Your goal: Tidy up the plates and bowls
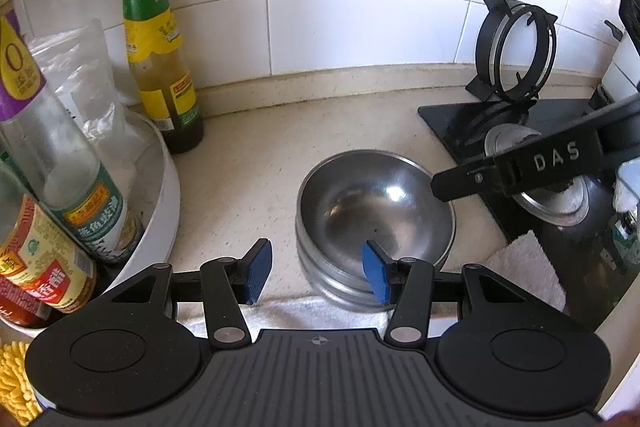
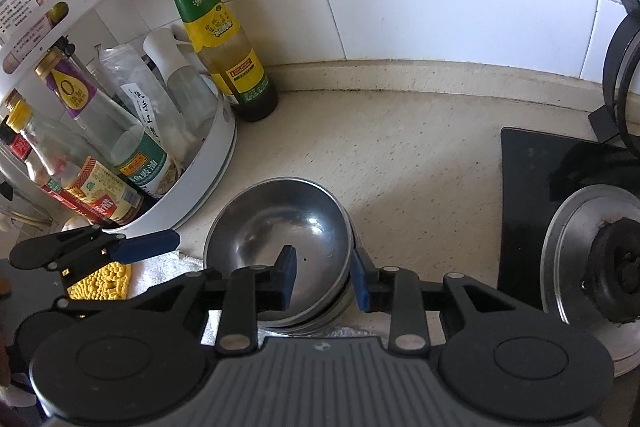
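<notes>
A stack of nested steel bowls (image 1: pixel 376 203) stands on the beige counter, its near edge by a white towel. My left gripper (image 1: pixel 316 275) is open: its right blue pad hangs over the near inside of the top bowl, its left pad outside the rim, neither pressing. My right gripper (image 2: pixel 323 281) is open too and straddles the right rim of the bowls (image 2: pixel 272 223), one pad inside, one just outside. A finger of the right gripper (image 1: pixel 520 167) shows in the left wrist view. The left gripper's blue fingertip (image 2: pixel 148 245) shows in the right wrist view.
A white round rack (image 2: pixel 208 167) crowded with bottles stands to the left. A yellow-capped sauce bottle (image 1: pixel 160 47) stands by the tiled wall. On the right lie a black stove (image 2: pixel 524 187) with its burner (image 2: pixel 616 263), a pan support (image 1: pixel 516 55) leaning upright, and a towel (image 1: pixel 528 263).
</notes>
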`<state>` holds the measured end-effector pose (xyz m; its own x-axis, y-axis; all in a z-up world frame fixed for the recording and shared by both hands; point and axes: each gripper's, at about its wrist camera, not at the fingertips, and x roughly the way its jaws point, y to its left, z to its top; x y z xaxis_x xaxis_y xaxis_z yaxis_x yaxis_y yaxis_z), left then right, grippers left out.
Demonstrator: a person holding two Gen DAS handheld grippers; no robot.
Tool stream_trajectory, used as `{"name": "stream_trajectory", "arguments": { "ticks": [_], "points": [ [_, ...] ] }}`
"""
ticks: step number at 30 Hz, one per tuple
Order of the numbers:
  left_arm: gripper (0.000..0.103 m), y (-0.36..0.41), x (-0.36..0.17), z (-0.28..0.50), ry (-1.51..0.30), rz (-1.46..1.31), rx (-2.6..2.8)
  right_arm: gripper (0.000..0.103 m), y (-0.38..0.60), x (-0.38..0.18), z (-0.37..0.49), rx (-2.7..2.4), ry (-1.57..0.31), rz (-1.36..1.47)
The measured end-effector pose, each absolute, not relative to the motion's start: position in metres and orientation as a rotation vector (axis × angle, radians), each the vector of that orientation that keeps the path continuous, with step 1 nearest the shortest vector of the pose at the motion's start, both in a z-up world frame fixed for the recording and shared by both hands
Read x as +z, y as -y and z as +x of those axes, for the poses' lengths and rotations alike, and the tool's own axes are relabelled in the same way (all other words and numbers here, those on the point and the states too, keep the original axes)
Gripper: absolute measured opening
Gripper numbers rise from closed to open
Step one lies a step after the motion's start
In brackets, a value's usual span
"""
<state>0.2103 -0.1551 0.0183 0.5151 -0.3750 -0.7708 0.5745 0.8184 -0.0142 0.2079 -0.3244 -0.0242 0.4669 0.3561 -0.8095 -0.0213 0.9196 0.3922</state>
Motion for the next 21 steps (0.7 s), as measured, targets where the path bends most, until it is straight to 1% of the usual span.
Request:
{"name": "stream_trajectory", "arguments": {
  "ticks": [2,4,6,9,12,13,15,17,19,21],
  "points": [
    [0.059,0.151,0.016,0.209,-0.861,0.261,-0.583,0.058,0.323,-0.025,0.209,0.239,-1.068,0.354],
    [0.064,0.147,0.015,0.208,-0.86,0.263,-0.589,0.059,0.321,-0.025,0.21,0.242,-1.073,0.356],
    [0.067,0.144,0.014,0.208,-0.859,0.269,-0.599,0.06,0.318,-0.026,0.21,0.241,-1.078,0.356],
    [0.068,0.137,0.013,0.205,-0.861,0.273,-0.624,0.061,0.315,-0.028,0.212,0.238,-1.088,0.357],
    [0.074,0.133,0.011,0.199,-0.856,0.287,-0.656,0.063,0.313,-0.031,0.214,0.241,-1.099,0.372],
    [0.075,0.132,0.01,0.198,-0.853,0.294,-0.667,0.066,0.312,-0.032,0.214,0.238,-1.098,0.372],
    [0.075,0.132,0.007,0.196,-0.855,0.306,-0.688,0.069,0.311,-0.033,0.215,0.23,-1.101,0.376],
    [0.077,0.132,0.004,0.196,-0.855,0.31,-0.708,0.07,0.311,-0.034,0.216,0.223,-1.101,0.381],
    [0.081,0.131,-0.001,0.199,-0.854,0.311,-0.729,0.07,0.312,-0.036,0.217,0.214,-1.111,0.387],
    [0.081,0.131,-0.007,0.203,-0.861,0.309,-0.744,0.07,0.313,-0.038,0.218,0.205,-1.12,0.394]
  ]
}}
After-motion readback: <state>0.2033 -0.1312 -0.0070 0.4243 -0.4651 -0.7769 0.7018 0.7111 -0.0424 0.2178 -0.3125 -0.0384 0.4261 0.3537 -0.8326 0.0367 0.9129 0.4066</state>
